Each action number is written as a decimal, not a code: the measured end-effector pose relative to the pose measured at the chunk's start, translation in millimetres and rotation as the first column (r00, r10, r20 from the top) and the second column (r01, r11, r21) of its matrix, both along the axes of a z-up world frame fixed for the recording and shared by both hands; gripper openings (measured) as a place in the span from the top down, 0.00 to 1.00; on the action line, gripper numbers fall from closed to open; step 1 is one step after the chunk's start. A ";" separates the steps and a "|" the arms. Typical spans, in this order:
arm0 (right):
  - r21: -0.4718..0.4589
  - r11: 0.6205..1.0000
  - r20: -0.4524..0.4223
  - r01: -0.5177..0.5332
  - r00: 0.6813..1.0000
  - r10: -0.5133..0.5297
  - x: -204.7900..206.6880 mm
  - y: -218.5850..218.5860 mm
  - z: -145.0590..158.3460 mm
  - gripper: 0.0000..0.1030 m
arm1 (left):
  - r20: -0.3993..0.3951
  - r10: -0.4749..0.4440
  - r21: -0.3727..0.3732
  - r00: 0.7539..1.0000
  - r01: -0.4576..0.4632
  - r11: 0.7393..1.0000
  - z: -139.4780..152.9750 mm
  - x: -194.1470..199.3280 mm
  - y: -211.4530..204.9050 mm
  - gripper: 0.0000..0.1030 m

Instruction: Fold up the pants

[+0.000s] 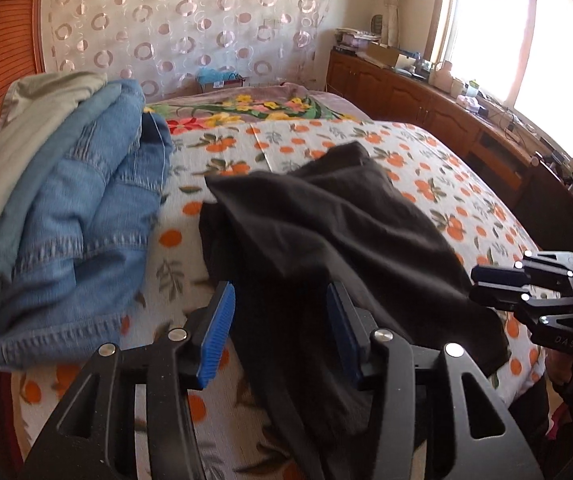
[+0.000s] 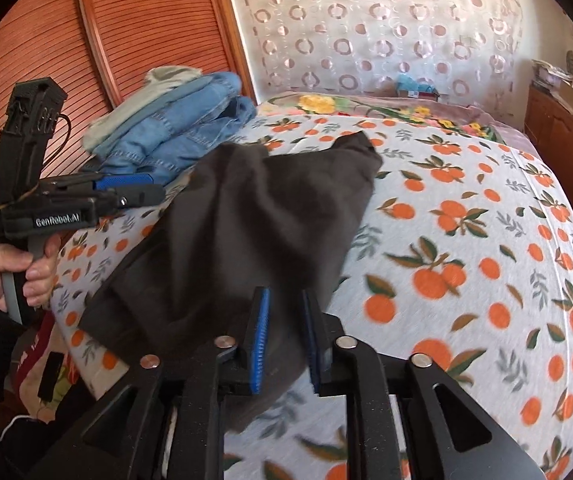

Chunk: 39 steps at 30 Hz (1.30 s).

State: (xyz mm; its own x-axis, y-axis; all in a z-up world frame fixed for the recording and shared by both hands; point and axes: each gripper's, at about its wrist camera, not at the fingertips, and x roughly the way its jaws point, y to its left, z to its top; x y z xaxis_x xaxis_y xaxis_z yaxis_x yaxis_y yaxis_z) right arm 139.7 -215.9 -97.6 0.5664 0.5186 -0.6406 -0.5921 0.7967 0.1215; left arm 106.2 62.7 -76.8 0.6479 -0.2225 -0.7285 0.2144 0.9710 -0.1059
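Orange-printed bed (image 1: 426, 168) fills the left wrist view; dark pants (image 1: 326, 224) lie at centre, jeans (image 1: 86, 208) at nine o'clock, left gripper (image 1: 280, 300) spread over the cloth. Right wrist view: right gripper (image 2: 284, 304) parted slightly at the pants' (image 2: 246, 216) six-o'clock edge, gripping nothing.

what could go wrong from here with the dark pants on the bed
1. The dark pants lie rumpled, so the fold may come out crooked.
2. Both the left gripper and right gripper are open around the near cloth; closing now could catch only one layer.
3. The denim pile lies close beside the pants and could get dragged.
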 end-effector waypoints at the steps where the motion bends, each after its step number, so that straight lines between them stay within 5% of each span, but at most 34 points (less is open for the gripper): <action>1: -0.001 1.000 0.004 -0.006 1.000 0.006 -5.0 0.6 0.1 0.72 | -0.003 0.001 0.000 1.000 -0.001 1.000 -1.7 -3.6 -0.5 0.52; 10: -0.035 0.998 0.053 -0.047 0.997 0.049 -47.7 5.6 4.9 0.56 | -0.015 -0.004 -0.038 1.000 0.003 0.999 -18.9 -45.7 -8.2 0.53; 20: -0.088 0.993 0.034 -0.079 0.996 0.083 -49.8 14.7 -8.8 0.55 | -0.045 -0.016 -0.060 0.999 0.013 0.998 -32.3 -51.5 -14.1 0.65; 24: -0.090 0.993 0.006 -0.082 0.997 0.083 -45.3 16.1 -15.2 0.55 | -0.038 -0.026 -0.059 0.999 0.024 0.998 -30.5 -54.5 -15.4 0.87; 26: -0.085 0.993 -0.002 -0.080 0.997 0.080 -44.1 16.1 -14.4 0.55 | -0.028 -0.027 -0.066 0.999 0.025 0.997 -25.5 -59.7 -15.3 0.91; 33: -0.044 0.997 -0.010 -0.068 0.998 0.068 -43.8 6.9 -10.1 0.55 | 0.045 -0.030 -0.077 0.999 0.034 0.996 12.7 -97.9 -14.1 0.93; 39: -0.027 0.998 -0.009 -0.055 0.998 0.054 -48.8 -3.7 -7.7 0.54 | -0.026 0.013 -0.008 1.000 -0.013 1.000 2.3 -106.9 -13.6 0.90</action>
